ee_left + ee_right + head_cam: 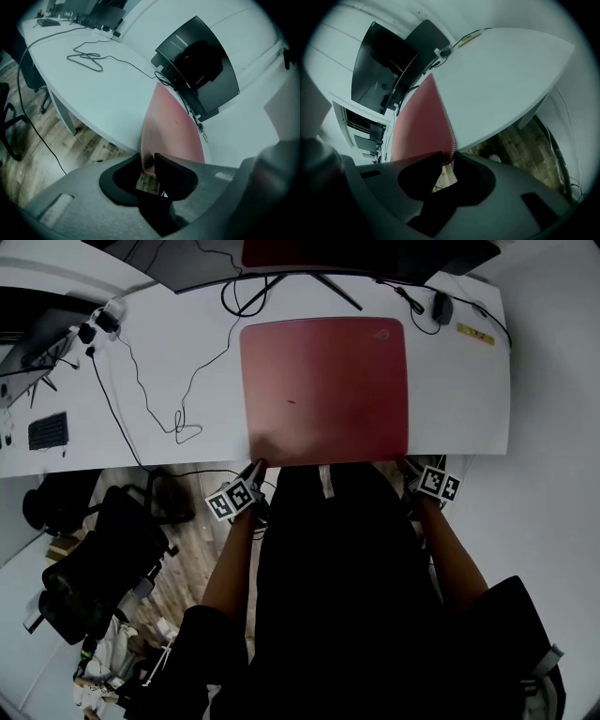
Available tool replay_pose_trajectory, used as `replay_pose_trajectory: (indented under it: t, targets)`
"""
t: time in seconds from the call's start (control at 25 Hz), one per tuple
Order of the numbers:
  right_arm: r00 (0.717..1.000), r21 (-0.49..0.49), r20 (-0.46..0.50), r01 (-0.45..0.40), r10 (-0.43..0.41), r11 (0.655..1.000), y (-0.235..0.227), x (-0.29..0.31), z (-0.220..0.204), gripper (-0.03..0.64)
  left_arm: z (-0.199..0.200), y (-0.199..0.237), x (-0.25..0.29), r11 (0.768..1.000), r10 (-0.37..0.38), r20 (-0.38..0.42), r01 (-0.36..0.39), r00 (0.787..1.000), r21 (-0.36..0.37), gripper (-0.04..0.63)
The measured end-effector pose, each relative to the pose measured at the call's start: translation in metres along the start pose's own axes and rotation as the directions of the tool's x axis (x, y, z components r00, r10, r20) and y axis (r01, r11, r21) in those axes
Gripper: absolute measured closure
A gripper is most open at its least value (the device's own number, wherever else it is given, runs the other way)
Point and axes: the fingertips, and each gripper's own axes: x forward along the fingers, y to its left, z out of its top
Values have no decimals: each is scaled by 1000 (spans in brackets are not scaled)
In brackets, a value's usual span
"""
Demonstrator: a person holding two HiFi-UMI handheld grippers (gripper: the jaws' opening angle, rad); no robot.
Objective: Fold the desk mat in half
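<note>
The left gripper (147, 163) is clamped on the mat's (323, 390) near left corner, and the right gripper (446, 158) on its near right corner. In each gripper view the red corner sits pinched between the jaws. Both corners hang just off the counter (169, 352), which is likely why the grip is taken there: the jaws can close above and below the thin sheet without scraping the top. Holding both corners at once should let the near edge rise level and reach the far edge for an even fold. The rest of the mat lies flat, so the fold looks not yet begun. Left of the mat a cable (183, 423) loops. Beyond its far edge stand a monitor (201, 75) and a mouse (442, 307), near enough to catch the landing edge.
</note>
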Motion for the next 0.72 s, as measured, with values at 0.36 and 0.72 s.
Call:
replay_pose_trajectory:
  t: [0.36, 0.72]
  targets:
    - [999, -11, 1, -40, 40, 999, 11, -13, 6, 598, 6, -15, -13, 999, -49, 5, 49, 999, -15, 551]
    - [991, -129, 53, -112, 120, 985, 44, -30, 26, 600, 24, -31, -24, 998, -59, 3, 59, 998, 18, 555]
